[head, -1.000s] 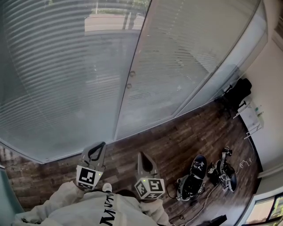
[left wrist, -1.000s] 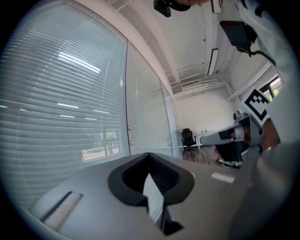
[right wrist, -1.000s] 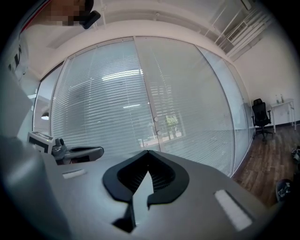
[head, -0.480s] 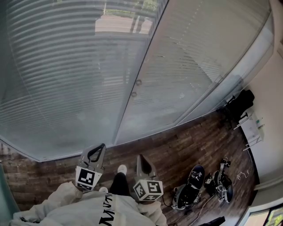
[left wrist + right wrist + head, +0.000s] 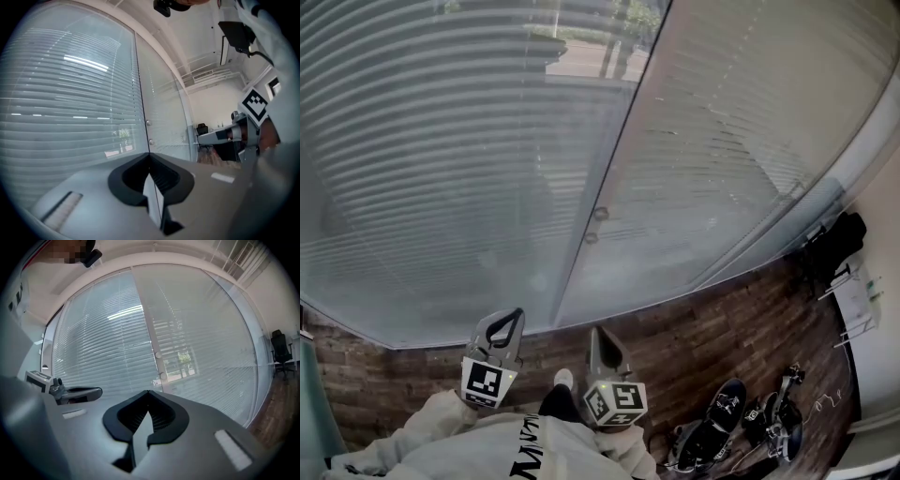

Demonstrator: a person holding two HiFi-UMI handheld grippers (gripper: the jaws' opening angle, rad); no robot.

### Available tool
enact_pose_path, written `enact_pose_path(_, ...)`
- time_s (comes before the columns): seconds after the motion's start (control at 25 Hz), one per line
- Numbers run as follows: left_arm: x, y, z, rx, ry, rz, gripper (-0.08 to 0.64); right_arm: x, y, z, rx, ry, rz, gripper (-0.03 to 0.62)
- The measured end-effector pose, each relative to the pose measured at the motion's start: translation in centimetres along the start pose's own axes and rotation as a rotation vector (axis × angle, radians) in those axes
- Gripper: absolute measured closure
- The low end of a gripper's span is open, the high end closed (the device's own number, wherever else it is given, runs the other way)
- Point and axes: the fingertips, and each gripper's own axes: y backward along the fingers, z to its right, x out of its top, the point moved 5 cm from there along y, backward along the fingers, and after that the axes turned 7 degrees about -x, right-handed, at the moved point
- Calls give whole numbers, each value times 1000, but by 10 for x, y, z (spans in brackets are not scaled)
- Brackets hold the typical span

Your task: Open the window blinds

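A pale grey sweatshirt with black lettering covers the person, and beyond the sweatshirt's cuffs the left gripper and right gripper are grey wedges with black-lined tips, each carrying a black-and-white marker cube.

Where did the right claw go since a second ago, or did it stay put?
Yes, it moved. The right claw has come closer to the window blinds: the two round knobs now sit nearer its tip.
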Motion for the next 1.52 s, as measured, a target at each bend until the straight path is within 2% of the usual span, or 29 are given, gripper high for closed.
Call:
enact_pose_path(0.4,7,-57,-19,88,6,-38,560,16,-64,33,98,6,-42,591)
enact_pose_path(0.68,21,-80,-40,159,1,-61,560,39,-105,37,176,40,-47,591)
enact_pose_path(0.84,15,-89,-29,188,7,-73,560,44,-117,46,212,76,-33,591)
enact_pose_path(1.04,18,-92,-33,203,9,-82,560,57,-125,38,228,139,-23,586)
enact_pose_path(1.28,16,-98,-49,186,5,-56,560,62,-140,24,221,198,-11,520)
enact_pose_path(1.52,9,-101,-49,148,9,-25,560,66,-142,13,208,311,21,465)
